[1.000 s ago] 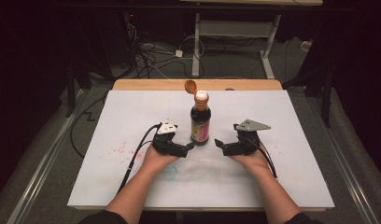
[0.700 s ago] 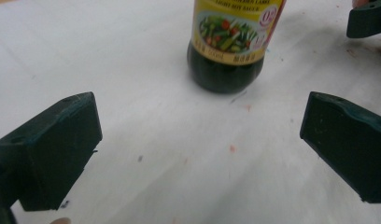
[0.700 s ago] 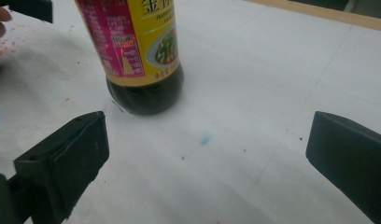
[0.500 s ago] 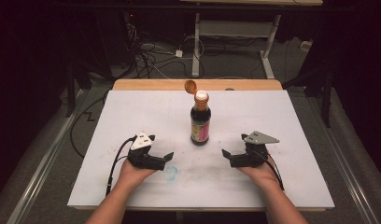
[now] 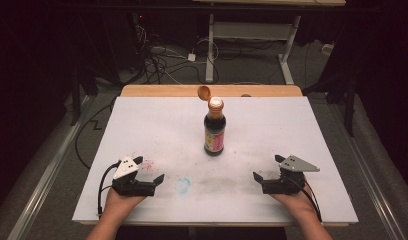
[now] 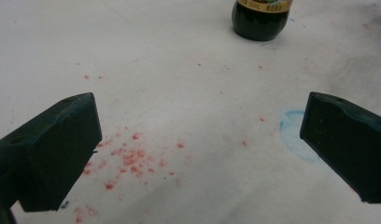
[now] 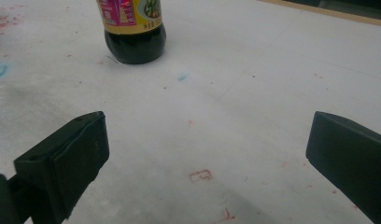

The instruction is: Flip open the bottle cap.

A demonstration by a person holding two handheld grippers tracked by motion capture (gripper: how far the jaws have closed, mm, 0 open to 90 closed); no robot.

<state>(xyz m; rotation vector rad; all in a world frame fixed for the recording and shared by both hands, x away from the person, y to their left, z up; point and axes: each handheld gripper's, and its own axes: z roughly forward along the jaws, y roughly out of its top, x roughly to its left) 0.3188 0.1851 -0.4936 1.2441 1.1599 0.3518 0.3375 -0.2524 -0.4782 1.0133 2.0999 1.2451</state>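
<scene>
Dark glass bottle (image 5: pixel 214 131) stands upright at the centre of the high view on the white desk (image 5: pixel 142 120), its orange cap (image 5: pixel 204 92) flipped open. Left tongs (image 5: pixel 154 181) at lower left and right tongs (image 5: pixel 258 178) at lower right both gape wide, empty, well apart from it.

Looks like a lab/test rig: white-covered table (image 5: pixel 142 125) in a dark room, cable tangle (image 5: pixel 159 62) and metal desk frame (image 5: pixel 252 35) behind the table.

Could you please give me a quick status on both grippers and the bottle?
Left gripper open, empty. Right gripper open, empty. Bottle upright mid-table, cap flipped open, untouched. Nothing between.
</scene>
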